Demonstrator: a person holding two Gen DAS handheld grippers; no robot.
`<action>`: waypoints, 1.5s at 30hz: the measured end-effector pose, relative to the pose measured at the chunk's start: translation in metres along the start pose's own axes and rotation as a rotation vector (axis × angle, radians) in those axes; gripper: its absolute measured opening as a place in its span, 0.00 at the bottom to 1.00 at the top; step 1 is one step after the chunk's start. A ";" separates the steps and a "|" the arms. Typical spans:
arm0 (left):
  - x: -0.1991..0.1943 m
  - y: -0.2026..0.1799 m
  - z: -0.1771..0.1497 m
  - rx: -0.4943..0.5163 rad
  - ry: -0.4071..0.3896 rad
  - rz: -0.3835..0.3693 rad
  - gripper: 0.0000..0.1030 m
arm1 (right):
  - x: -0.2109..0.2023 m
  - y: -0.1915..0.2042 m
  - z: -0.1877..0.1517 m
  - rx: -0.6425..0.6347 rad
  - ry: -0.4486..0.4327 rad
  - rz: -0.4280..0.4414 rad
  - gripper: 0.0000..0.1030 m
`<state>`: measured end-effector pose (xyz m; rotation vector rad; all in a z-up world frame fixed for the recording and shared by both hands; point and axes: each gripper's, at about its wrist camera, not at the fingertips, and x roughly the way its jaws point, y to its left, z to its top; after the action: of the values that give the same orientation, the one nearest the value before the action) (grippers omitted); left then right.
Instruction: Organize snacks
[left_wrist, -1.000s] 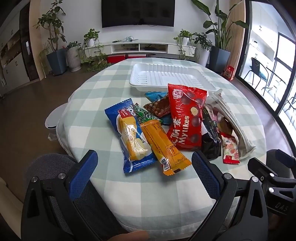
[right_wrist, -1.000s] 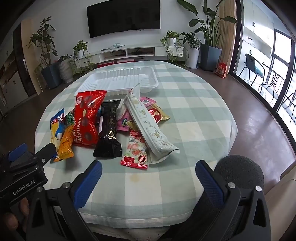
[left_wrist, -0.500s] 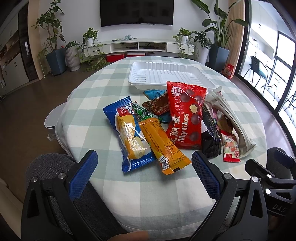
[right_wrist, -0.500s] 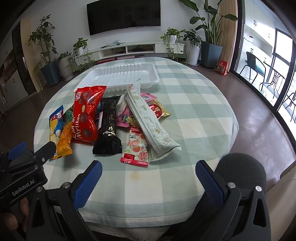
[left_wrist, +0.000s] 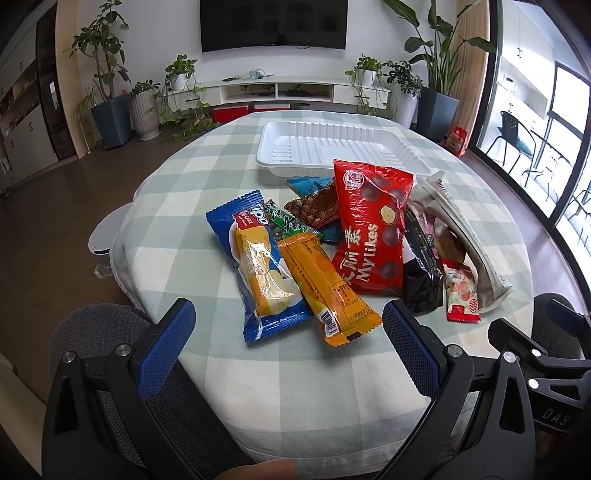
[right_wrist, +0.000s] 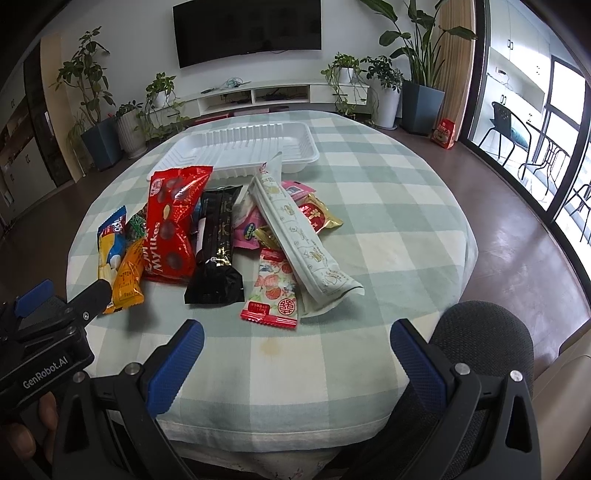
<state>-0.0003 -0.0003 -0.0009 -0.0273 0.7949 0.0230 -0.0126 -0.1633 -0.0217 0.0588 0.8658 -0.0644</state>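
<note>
Snacks (left_wrist: 354, 240) lie heaped lengthwise just ahead of both spread grippers, left gripper (left_wrist: 288, 332) nearest the orange packet (left_wrist: 325, 284).

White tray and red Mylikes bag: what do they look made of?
White tray: seemingly thin moulded plastic or foam, matte, with pressed ribs along its walls. Red Mylikes bag: glossy plastic film, going by its crinkles, bright glare and crimped end seal.

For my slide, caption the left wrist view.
Open left gripper faces piled snack packets before an empty white tray.
</note>
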 end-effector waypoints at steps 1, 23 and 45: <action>0.000 0.000 0.000 0.000 0.000 0.000 1.00 | 0.000 0.000 0.000 -0.001 0.001 0.000 1.00; 0.003 0.000 -0.004 0.000 0.010 -0.002 1.00 | 0.004 0.002 -0.003 -0.001 0.010 0.000 1.00; 0.004 0.000 -0.005 0.000 0.012 -0.001 1.00 | 0.006 0.002 -0.004 -0.001 0.019 0.000 1.00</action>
<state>-0.0010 -0.0006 -0.0068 -0.0283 0.8069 0.0222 -0.0115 -0.1608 -0.0291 0.0588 0.8851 -0.0633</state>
